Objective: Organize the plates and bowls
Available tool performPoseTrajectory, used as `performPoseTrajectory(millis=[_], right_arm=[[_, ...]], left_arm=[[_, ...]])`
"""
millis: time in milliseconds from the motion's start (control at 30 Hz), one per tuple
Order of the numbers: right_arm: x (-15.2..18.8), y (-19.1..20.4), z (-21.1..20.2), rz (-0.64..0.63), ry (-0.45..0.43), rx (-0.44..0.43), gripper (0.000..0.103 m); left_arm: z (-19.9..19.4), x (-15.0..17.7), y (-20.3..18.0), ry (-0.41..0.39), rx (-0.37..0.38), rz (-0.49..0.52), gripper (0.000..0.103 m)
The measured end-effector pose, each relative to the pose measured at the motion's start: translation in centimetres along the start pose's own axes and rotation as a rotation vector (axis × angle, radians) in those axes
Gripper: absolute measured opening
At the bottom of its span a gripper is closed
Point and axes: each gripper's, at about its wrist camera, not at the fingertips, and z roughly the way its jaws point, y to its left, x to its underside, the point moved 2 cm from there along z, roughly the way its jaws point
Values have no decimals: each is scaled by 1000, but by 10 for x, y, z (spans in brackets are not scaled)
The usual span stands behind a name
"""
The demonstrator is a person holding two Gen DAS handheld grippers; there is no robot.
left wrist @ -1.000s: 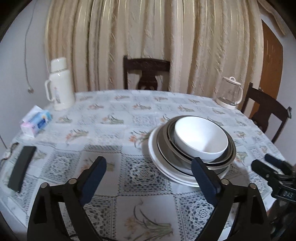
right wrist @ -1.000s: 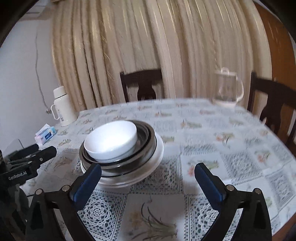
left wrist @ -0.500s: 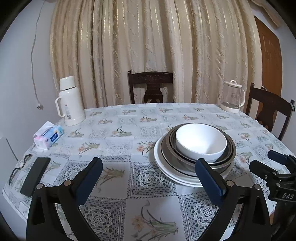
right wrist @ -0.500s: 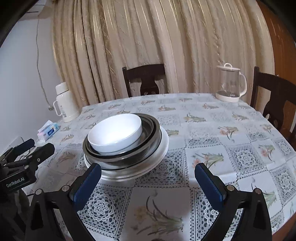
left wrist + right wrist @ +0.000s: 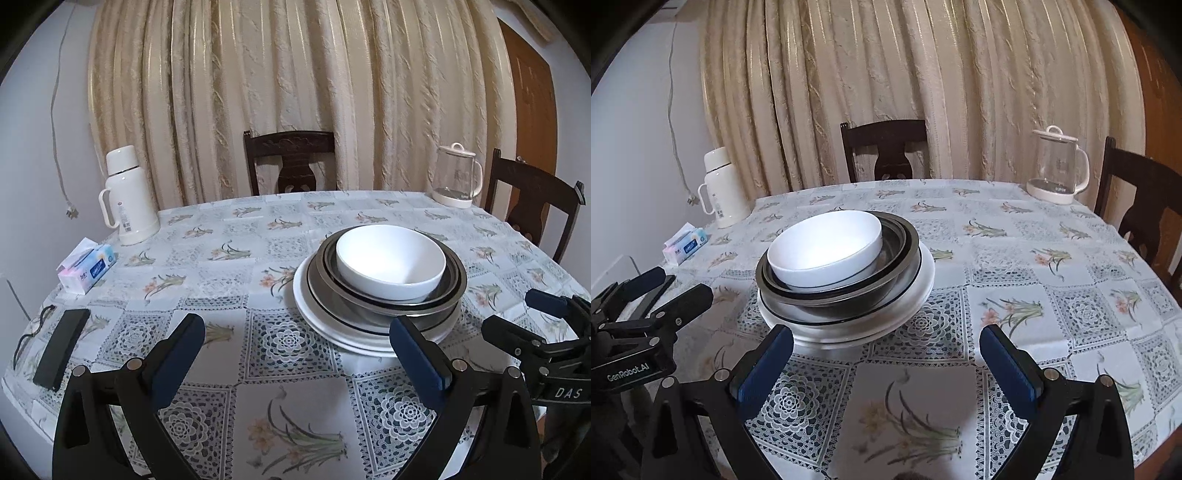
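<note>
A white bowl [image 5: 389, 260] [image 5: 825, 249] sits on top of nested dark metal bowls [image 5: 384, 301] [image 5: 842, 299], which rest on stacked white plates [image 5: 325, 325] [image 5: 916, 295] on the patterned tablecloth. My left gripper [image 5: 295, 349] is open, low over the table's near edge, with the stack just ahead to the right. Also open and empty, my right gripper [image 5: 886, 356] hovers near the front edge, the stack ahead to its left. Each gripper shows at the edge of the other's view: the right gripper [image 5: 517, 314] and the left gripper [image 5: 665, 291].
A white thermos [image 5: 127, 195] and a tissue pack [image 5: 86, 267] stand at the left, a black flat object [image 5: 61, 347] near the left edge, a glass kettle [image 5: 456, 177] at the far right. Dark chairs [image 5: 291, 162] stand behind and right of the table [image 5: 295, 369], before curtains.
Both views have lifted and steadied; the stack now appears a little lower and closer in frame. Both grippers stay open and the dishes have not moved.
</note>
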Motion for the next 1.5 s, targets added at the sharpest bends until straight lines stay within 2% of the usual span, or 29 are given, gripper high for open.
performPoseTrajectory(millis=[767,1267,1500], right_arm=[[7,6,14,-4,49,3,103],[9,3,25,7,69,85,103],[9,6,27,-4,75,80,103]], left_arm=[[12,13,-10,33,3,21,101],[25,19,-11,76,13,13,101],[27,22,-9,86,9,5,101]])
